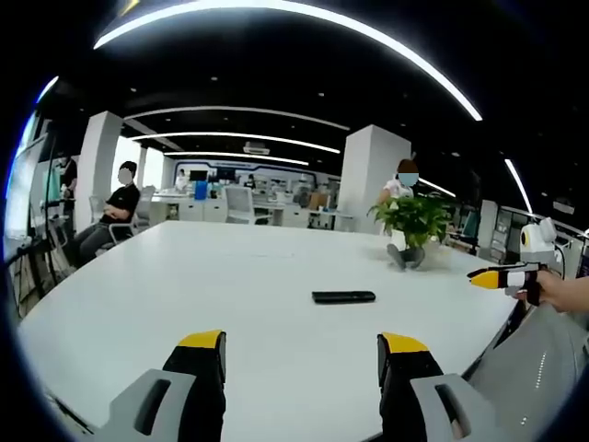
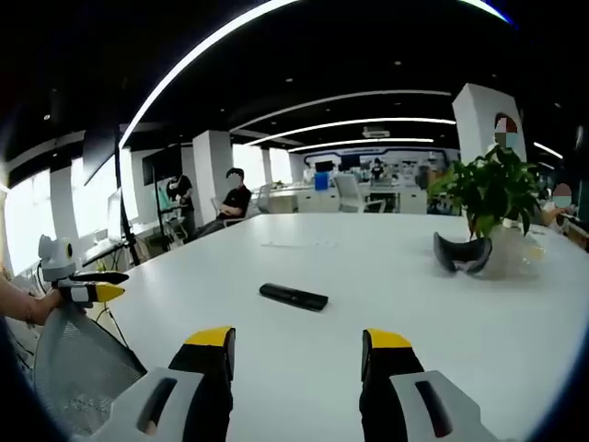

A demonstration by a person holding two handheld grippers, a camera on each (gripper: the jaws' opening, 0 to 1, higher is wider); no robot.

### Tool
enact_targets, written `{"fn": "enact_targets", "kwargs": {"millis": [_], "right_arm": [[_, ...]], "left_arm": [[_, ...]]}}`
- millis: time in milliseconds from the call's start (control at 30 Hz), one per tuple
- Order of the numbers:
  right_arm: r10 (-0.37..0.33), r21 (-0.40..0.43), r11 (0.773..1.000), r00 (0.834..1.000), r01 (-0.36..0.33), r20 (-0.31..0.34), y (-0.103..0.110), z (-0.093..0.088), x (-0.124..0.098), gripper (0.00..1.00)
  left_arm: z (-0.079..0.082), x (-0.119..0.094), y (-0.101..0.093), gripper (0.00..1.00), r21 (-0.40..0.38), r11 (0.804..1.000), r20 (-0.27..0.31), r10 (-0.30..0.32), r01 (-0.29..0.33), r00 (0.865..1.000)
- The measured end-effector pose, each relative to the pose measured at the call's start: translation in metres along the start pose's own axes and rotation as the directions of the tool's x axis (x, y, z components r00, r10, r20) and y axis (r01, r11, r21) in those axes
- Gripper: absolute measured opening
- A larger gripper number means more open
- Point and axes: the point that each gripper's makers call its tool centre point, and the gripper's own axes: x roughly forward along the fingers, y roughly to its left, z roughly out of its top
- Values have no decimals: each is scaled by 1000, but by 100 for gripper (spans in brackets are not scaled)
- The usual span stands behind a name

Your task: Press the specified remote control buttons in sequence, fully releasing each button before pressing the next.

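A black remote control (image 1: 343, 296) lies flat on the white table (image 1: 230, 276), well ahead of my left gripper (image 1: 302, 343), which is open with nothing between its yellow-tipped jaws. The right gripper view has the same remote control (image 2: 293, 296) ahead and slightly left of my right gripper (image 2: 298, 339), also open and empty. At the right edge of the left gripper view, the right gripper (image 1: 492, 276) hangs beyond the table edge in a hand. The left gripper (image 2: 97, 291) shows at the far left of the right gripper view, off the table.
A potted green plant (image 1: 414, 226) stands on the table at the far right with a dark headset-like object (image 2: 463, 253) at its base. A seated person (image 1: 115, 216) is at the far left of the table. Office chairs and pillars stand behind. A mesh chair back (image 2: 74, 368) is near.
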Motion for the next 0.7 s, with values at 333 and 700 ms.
{"fn": "enact_targets", "kwargs": {"millis": [333,700], "right_arm": [[-196,-13,980,981,196,5,-36,2,-10,62],[-228,127,966,974,224,12,-51,-3,-13,63]], "left_arm": [[-17,8,-7,71,82,995,-142,-45,57,989],[-85,3,-36,81,118,933,-567,-218,340,794]]}}
